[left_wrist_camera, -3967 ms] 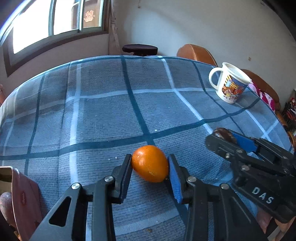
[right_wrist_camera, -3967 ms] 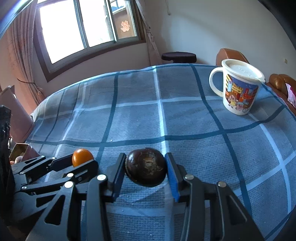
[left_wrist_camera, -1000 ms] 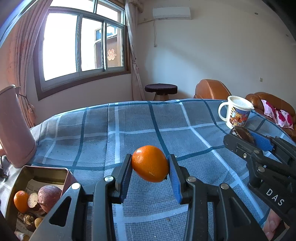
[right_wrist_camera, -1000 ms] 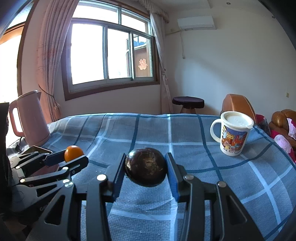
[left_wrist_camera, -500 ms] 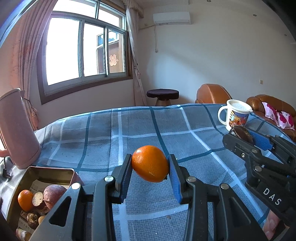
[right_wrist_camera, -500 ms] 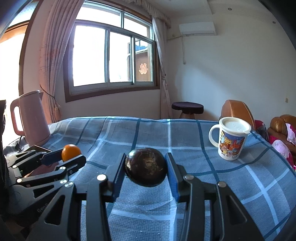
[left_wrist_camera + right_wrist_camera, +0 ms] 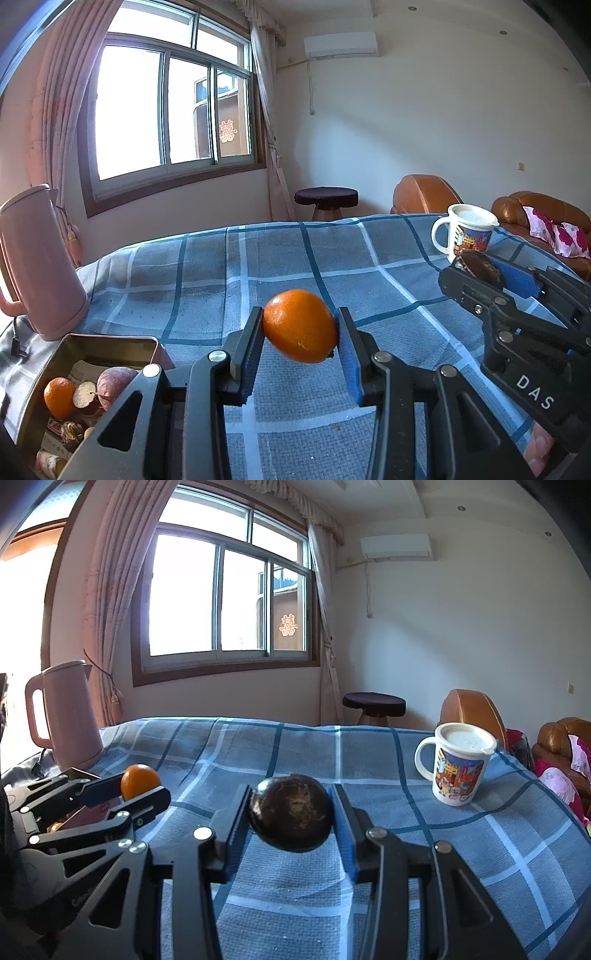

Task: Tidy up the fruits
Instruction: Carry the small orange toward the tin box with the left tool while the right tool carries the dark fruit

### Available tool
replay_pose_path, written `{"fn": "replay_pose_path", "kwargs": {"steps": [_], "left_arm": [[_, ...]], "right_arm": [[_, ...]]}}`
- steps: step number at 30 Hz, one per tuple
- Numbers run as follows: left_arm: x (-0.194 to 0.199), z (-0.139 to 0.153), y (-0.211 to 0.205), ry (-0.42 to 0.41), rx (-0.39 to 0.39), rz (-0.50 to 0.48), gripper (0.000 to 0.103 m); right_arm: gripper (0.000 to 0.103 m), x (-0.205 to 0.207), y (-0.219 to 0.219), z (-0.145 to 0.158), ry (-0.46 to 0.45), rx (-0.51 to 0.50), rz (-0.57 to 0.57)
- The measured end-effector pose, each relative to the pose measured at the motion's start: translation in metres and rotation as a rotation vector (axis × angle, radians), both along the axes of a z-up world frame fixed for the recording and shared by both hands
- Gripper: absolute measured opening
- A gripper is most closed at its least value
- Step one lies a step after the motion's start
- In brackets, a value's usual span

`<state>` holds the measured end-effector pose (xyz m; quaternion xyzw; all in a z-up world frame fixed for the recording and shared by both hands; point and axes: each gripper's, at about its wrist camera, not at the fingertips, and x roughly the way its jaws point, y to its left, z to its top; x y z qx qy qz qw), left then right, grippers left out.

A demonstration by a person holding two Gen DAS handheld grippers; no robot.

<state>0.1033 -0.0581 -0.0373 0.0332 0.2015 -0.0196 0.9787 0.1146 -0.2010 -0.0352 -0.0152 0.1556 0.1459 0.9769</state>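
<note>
My left gripper (image 7: 300,343) is shut on an orange (image 7: 300,325) and holds it in the air above the blue checked tablecloth (image 7: 258,266). My right gripper (image 7: 291,821) is shut on a dark brown round fruit (image 7: 291,818), also lifted off the cloth. In the left wrist view the right gripper (image 7: 480,275) shows at the right edge with the dark fruit (image 7: 476,266). In the right wrist view the left gripper (image 7: 129,792) shows at the left with the orange (image 7: 139,780). A metal tin (image 7: 110,341) at lower left holds an orange, a purple fruit and other bits.
A pink kettle (image 7: 37,258) stands at the table's left, just behind the tin. A lidded cartoon mug (image 7: 460,764) stands at the far right of the table. Beyond the table are a dark stool (image 7: 325,197), brown leather seats (image 7: 421,194) and a window.
Both grippers have tilted up slightly, so more of the room and window shows. Four seconds ago both fruits sat low on the cloth; now they hang above it.
</note>
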Motion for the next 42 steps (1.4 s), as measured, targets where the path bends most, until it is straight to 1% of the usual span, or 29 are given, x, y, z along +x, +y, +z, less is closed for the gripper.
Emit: {"fn": "replay_pose_path", "kwargs": {"steps": [9, 17, 21, 42], "left_arm": [[-0.007, 0.0, 0.008, 0.003, -0.029, 0.001, 0.04], [-0.018, 0.001, 0.015, -0.007, -0.024, -0.001, 0.04], [-0.023, 0.001, 0.022, -0.007, -0.035, -0.001, 0.04], [-0.054, 0.002, 0.074, -0.008, -0.073, 0.058, 0.04]], "right_arm": [[0.045, -0.002, 0.007, 0.0, 0.004, -0.025, 0.011], [0.045, -0.004, 0.014, -0.003, 0.028, -0.02, 0.037], [0.045, -0.008, 0.022, -0.003, 0.032, -0.022, 0.055], [0.045, -0.03, 0.071, -0.002, 0.042, -0.048, 0.172]]}}
